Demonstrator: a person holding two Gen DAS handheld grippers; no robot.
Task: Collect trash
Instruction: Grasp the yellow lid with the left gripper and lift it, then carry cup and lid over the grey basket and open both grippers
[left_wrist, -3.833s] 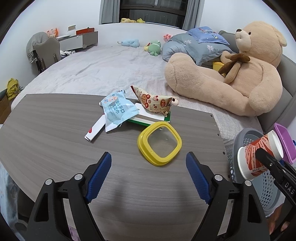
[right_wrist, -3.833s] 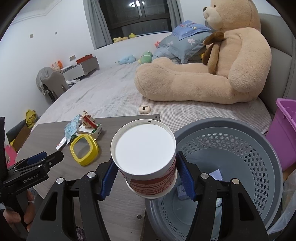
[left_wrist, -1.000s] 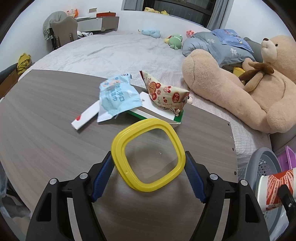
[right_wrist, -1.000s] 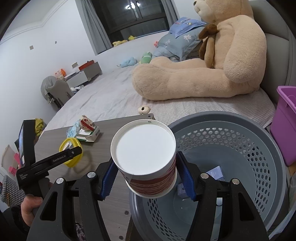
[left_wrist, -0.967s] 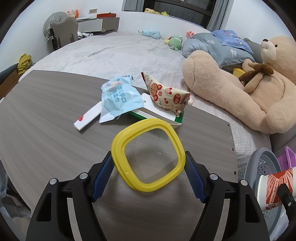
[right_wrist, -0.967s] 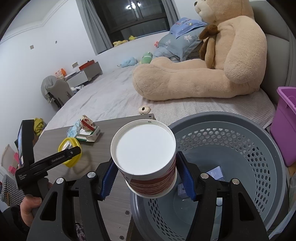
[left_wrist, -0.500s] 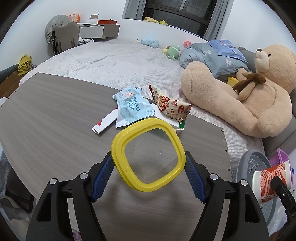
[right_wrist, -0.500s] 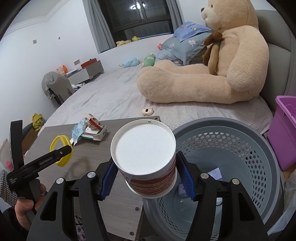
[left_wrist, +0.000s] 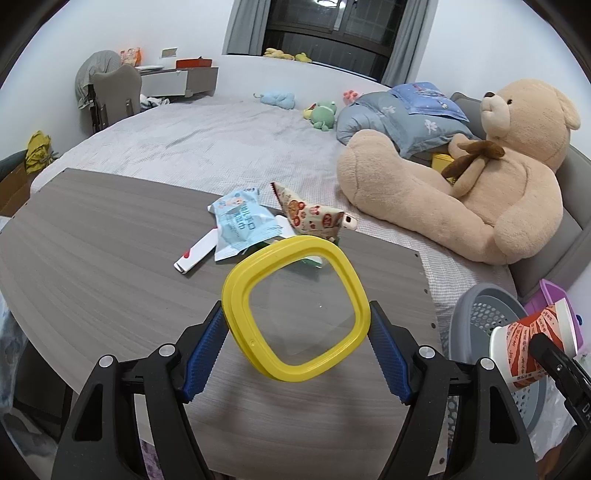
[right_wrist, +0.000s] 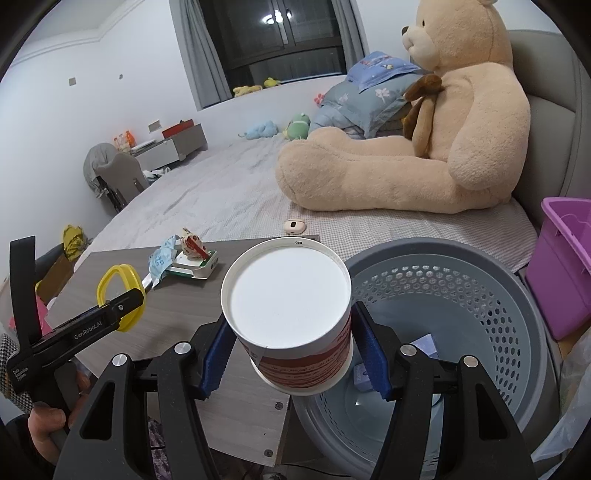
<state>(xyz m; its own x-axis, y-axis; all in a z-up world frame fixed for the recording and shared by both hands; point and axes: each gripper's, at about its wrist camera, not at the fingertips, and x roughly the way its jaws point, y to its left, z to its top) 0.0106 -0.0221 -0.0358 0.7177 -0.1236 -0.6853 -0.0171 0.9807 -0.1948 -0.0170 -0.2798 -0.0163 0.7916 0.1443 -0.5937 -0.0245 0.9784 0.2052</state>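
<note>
My left gripper (left_wrist: 295, 328) is shut on a yellow square lid (left_wrist: 295, 245) with a clear middle, held tilted a little above the wooden table (left_wrist: 92, 240). From the right wrist view the lid (right_wrist: 105, 278) sticks up out of that gripper (right_wrist: 125, 301). My right gripper (right_wrist: 291, 350) is shut on a red-and-white paper cup (right_wrist: 286, 299), its white bottom facing the camera, at the near left rim of the grey mesh basket (right_wrist: 461, 280). On the table lie a blue wipes packet (left_wrist: 240, 221), a patterned snack bag (left_wrist: 306, 216), a flat white-and-green box (right_wrist: 195, 267) and a white strip (left_wrist: 195, 254).
A big teddy bear (left_wrist: 480, 192) sits on the bed behind the table. A purple bin (right_wrist: 561, 258) stands right of the basket. Small bits of paper (right_wrist: 424, 341) lie in the basket's bottom. A person's hand (right_wrist: 44, 424) holds the left gripper's handle.
The left gripper has risen and drawn back with the yellow lid, so the table trash looks farther away. The right gripper keeps the cup by the basket, slightly raised.
</note>
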